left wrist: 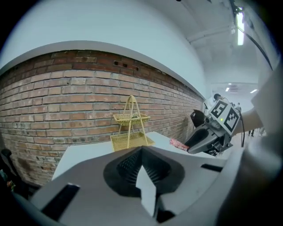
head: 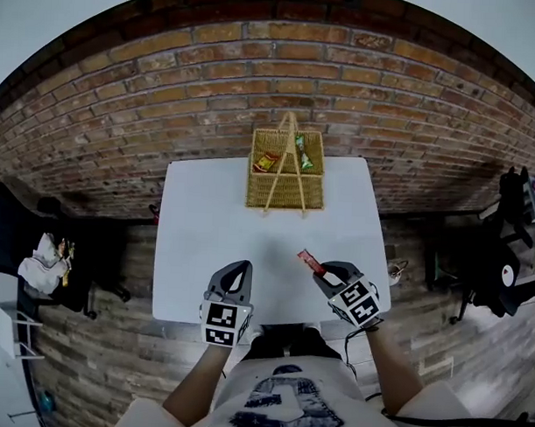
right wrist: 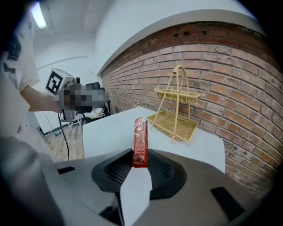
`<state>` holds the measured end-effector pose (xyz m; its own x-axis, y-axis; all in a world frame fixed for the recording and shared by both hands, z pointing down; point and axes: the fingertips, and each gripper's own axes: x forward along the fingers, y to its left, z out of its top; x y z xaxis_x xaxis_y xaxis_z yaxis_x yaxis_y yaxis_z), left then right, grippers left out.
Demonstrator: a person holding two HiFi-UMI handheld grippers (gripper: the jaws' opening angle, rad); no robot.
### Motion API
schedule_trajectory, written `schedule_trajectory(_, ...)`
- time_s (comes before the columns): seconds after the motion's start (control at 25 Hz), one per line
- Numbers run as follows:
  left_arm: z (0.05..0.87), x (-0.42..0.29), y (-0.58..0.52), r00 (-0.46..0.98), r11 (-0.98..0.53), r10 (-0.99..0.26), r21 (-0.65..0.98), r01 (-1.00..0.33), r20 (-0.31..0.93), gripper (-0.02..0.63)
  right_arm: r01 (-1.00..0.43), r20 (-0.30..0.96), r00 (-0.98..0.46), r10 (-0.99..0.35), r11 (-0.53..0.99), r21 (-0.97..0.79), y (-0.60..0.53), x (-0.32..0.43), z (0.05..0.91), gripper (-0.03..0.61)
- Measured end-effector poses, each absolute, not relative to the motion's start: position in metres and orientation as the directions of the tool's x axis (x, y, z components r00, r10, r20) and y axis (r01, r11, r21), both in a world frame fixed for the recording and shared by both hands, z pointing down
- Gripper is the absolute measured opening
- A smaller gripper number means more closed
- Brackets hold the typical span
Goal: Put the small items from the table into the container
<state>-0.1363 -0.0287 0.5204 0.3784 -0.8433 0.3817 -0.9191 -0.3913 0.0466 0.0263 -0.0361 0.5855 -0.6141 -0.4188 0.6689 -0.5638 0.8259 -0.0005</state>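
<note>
A brick wall (head: 255, 76) backed a white surface (head: 205, 250), with a two-tier wicker basket (head: 286, 190) at the far edge and snacks (head: 266, 162) inside. Near the front edge, the left gripper (head: 240, 266) was empty, jaws together. The right gripper (head: 323, 270) pinched one end of a slim red packet (right wrist: 140, 141) between its jaws. A good carry likely needed a firm pinch, clearance past the handle (head: 290, 130), and release over a tray.
</note>
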Motion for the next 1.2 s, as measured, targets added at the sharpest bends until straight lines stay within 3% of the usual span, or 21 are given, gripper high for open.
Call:
schedule_trajectory(0.56, 0.499, -0.153, -0.024, 0.495, -0.513, -0.804, 0.038, -0.858, 0.331, 0.048, -0.733, 0.612, -0.530, -0.586, 0.680, 0.015, -0.014, 0.017, 0.554, 0.121)
schedule_trajectory(1.2, 0.509, -0.122, -0.073, 0.534, -0.556, -0.763, 0.052, -0.829, 0.363, 0.048, -0.755, 0.627, -0.505, -0.593, 0.655, 0.012, -0.065, 0.031, 0.559, 0.121)
